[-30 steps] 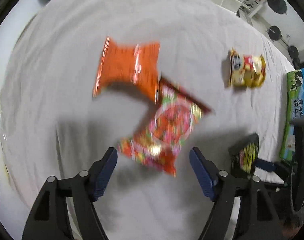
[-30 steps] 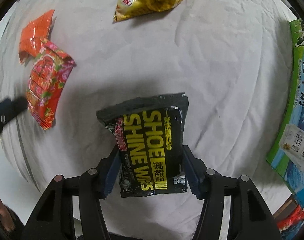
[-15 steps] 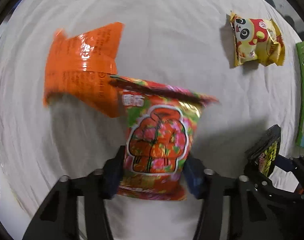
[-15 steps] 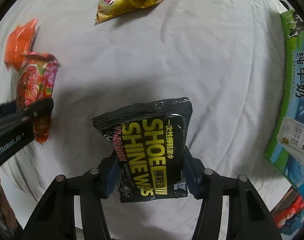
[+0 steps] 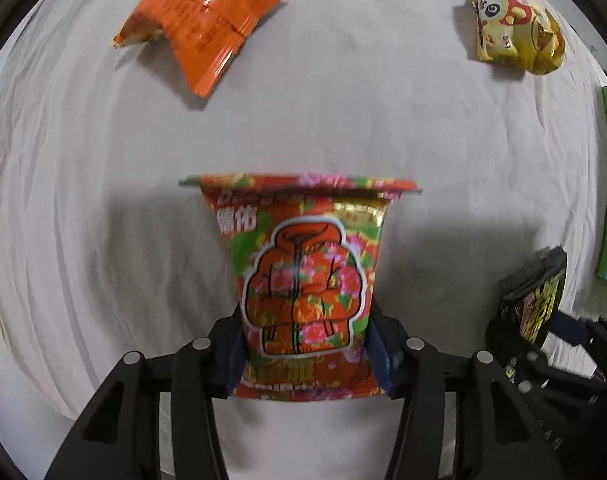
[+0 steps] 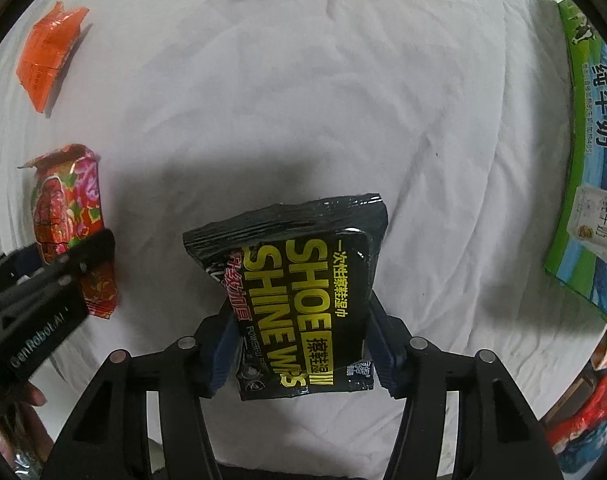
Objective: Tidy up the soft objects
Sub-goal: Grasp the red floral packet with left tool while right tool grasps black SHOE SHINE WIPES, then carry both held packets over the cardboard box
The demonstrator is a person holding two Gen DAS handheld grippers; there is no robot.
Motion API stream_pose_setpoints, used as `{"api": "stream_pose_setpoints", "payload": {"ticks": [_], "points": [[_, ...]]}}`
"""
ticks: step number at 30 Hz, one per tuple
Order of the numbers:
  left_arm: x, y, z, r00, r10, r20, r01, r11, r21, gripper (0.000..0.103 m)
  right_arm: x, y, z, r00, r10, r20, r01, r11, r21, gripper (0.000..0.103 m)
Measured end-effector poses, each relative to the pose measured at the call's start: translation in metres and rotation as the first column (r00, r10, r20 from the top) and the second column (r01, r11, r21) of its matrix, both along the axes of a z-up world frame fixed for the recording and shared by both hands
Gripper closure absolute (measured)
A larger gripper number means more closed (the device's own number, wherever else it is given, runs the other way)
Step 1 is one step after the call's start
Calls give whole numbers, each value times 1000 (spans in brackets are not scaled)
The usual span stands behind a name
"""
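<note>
As seen from the left wrist: left gripper (image 5: 307, 354) clenched on floral packet (image 5: 303, 280), lifted over white sheet (image 5: 343, 100); light, crinkly, best pinched low. From the right wrist: right gripper (image 6: 301, 354) clamping wipes pack (image 6: 299, 300) likewise; soft, slippery film.

Left wrist camera looked forward and down along its fingers at the white sheet (image 5: 343, 120), close above it. Right wrist camera sat beside it to the right, facing the same way. Both views shared the orange packet (image 5: 207, 20) (image 6: 47, 56), and each caught the other gripper's held pack at its edge.
</note>
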State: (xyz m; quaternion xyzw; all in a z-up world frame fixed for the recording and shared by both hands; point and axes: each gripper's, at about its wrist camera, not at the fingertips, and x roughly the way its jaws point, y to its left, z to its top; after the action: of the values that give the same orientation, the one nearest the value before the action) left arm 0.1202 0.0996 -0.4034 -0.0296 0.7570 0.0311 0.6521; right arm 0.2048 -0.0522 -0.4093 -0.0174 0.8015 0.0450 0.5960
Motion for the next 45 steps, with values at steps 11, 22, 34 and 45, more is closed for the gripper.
{"api": "stream_pose_setpoints", "payload": {"ticks": [11, 22, 34, 45], "points": [[62, -8, 21, 999, -19, 39, 18, 1000, 24, 61, -16, 33, -9, 999, 23, 37, -20, 997, -68, 49], [28, 0, 87, 988, 6, 157, -2, 1000, -21, 62, -37, 30, 49, 986, 44, 158, -41, 999, -26, 56], [18, -50, 193, 941, -50, 336, 93, 989, -114, 62, -71, -28, 177, 938, -61, 343, 16, 991, 131, 56], [50, -178, 260, 883, -185, 432, 300, 930, -214, 62, -66, -195, 259, 865, -252, 435, 198, 966, 167, 56]]}}
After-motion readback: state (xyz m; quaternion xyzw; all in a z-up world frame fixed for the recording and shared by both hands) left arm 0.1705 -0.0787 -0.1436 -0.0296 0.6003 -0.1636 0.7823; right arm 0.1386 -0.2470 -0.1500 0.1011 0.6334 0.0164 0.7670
